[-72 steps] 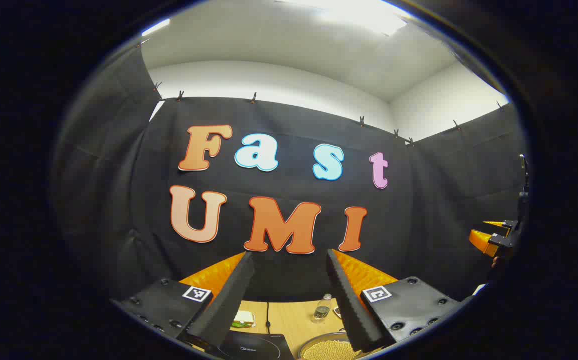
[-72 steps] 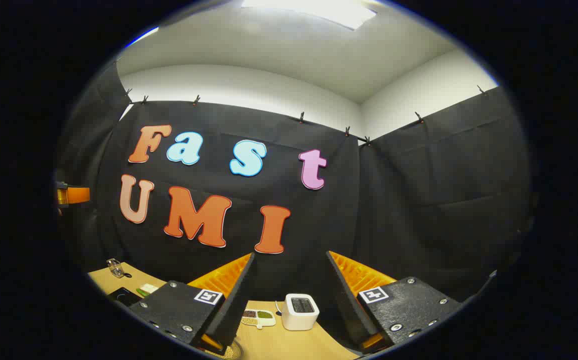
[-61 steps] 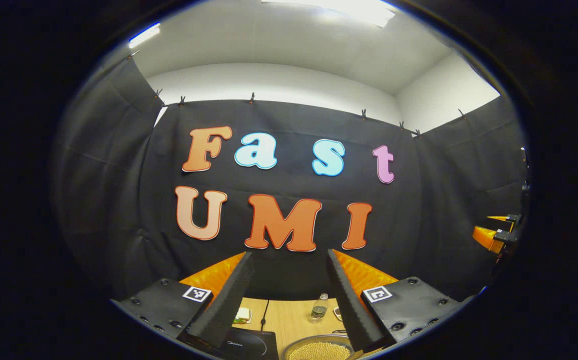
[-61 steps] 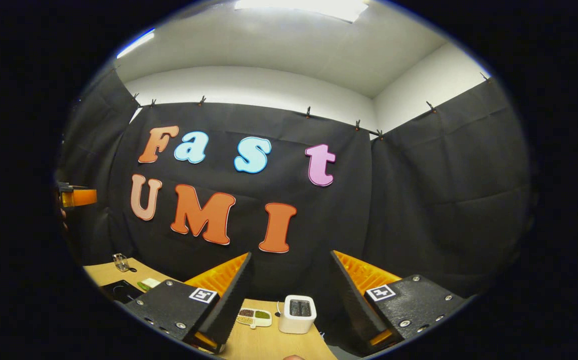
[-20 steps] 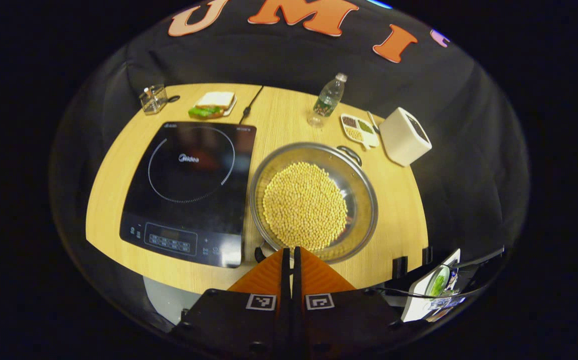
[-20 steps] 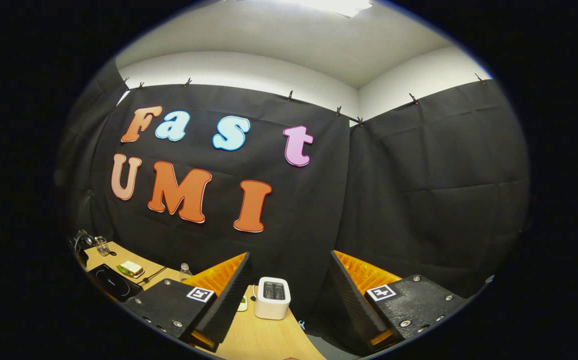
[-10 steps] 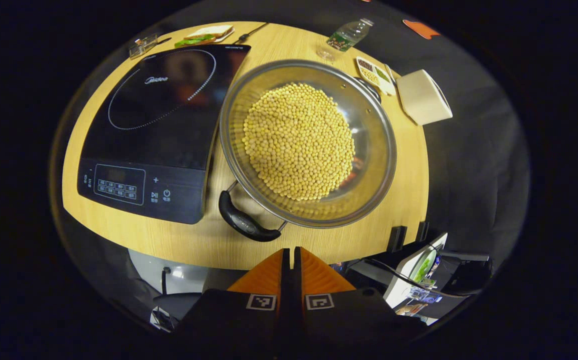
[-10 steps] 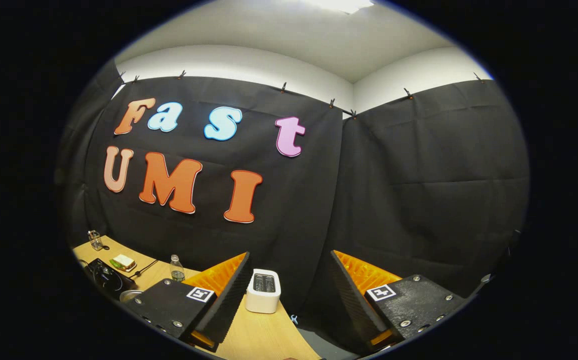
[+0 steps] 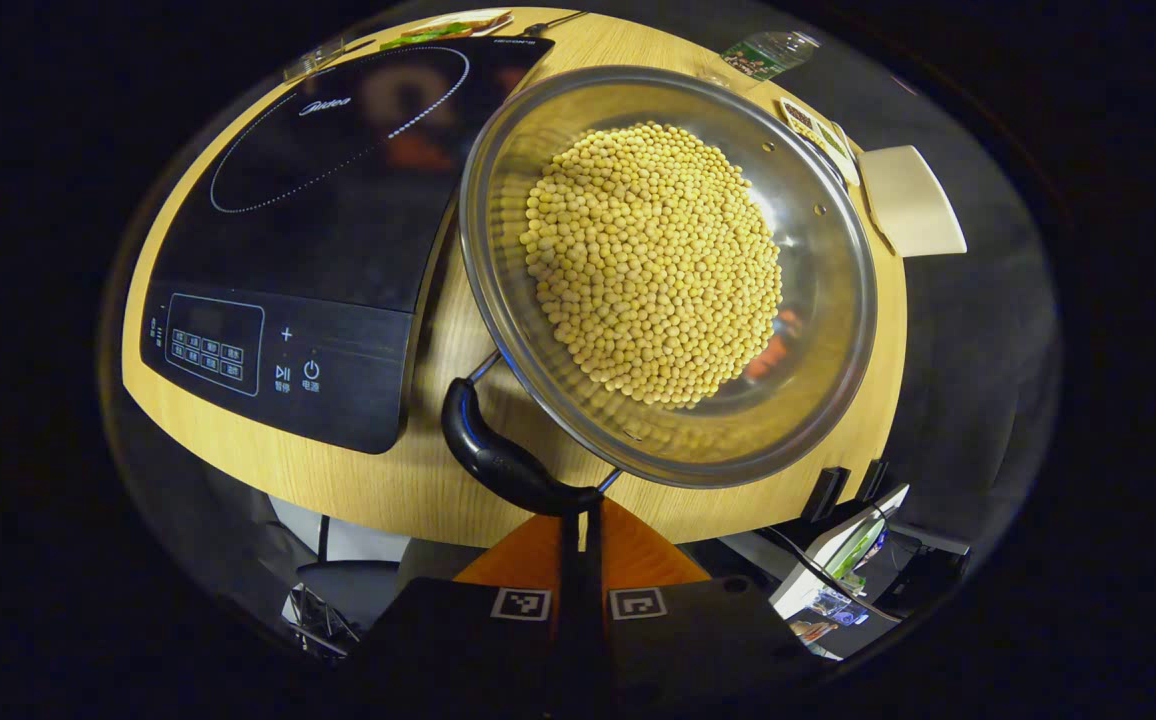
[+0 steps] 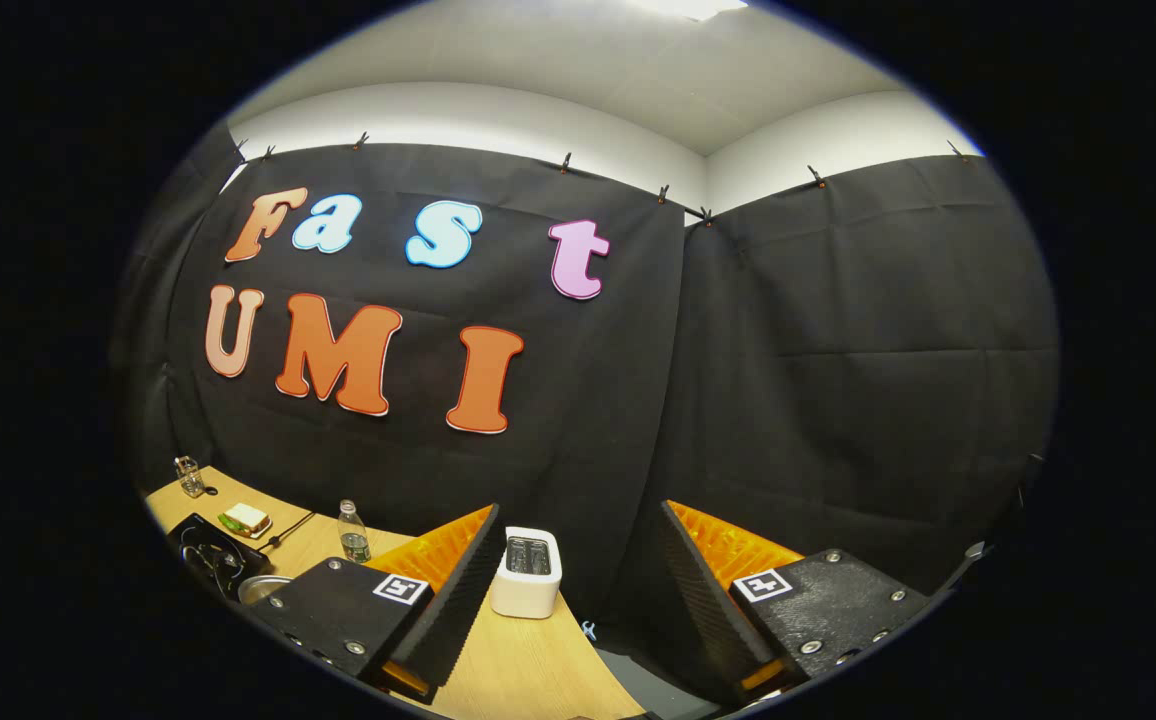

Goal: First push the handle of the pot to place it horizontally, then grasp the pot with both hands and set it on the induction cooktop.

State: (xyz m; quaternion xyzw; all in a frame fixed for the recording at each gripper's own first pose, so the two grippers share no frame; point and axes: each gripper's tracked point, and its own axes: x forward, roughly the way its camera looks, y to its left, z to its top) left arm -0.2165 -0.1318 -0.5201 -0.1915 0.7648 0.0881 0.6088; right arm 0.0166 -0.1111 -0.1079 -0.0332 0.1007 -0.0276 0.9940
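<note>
A wide steel pot (image 9: 818, 330) full of yellow beans stands on the wooden table (image 9: 378, 480), right of the black induction cooktop (image 9: 318, 230). Its black near handle (image 9: 498, 460) sits at the pot's near-left side, slanted across the left gripper view. My left gripper (image 9: 578, 512) is shut, empty, with its tips right at the handle's right end. In the right gripper view my right gripper (image 10: 580, 510) is held high and open, facing the booth wall, nothing between its fingers. The pot's rim (image 10: 263, 587) and the cooktop (image 10: 200, 555) show low at its left.
A white toaster (image 10: 528, 570) (image 9: 908, 200) stands at the table's right end, with a small sectioned dish (image 9: 818, 130) and a water bottle (image 10: 350, 535) (image 9: 768, 55) behind the pot. A sandwich (image 10: 243, 520) and a glass holder (image 10: 186, 475) sit at the back left.
My left gripper shut, tipped down from the wall to the table and has closed in on the pot's near handle. The right gripper stayed open, turning slightly right.
</note>
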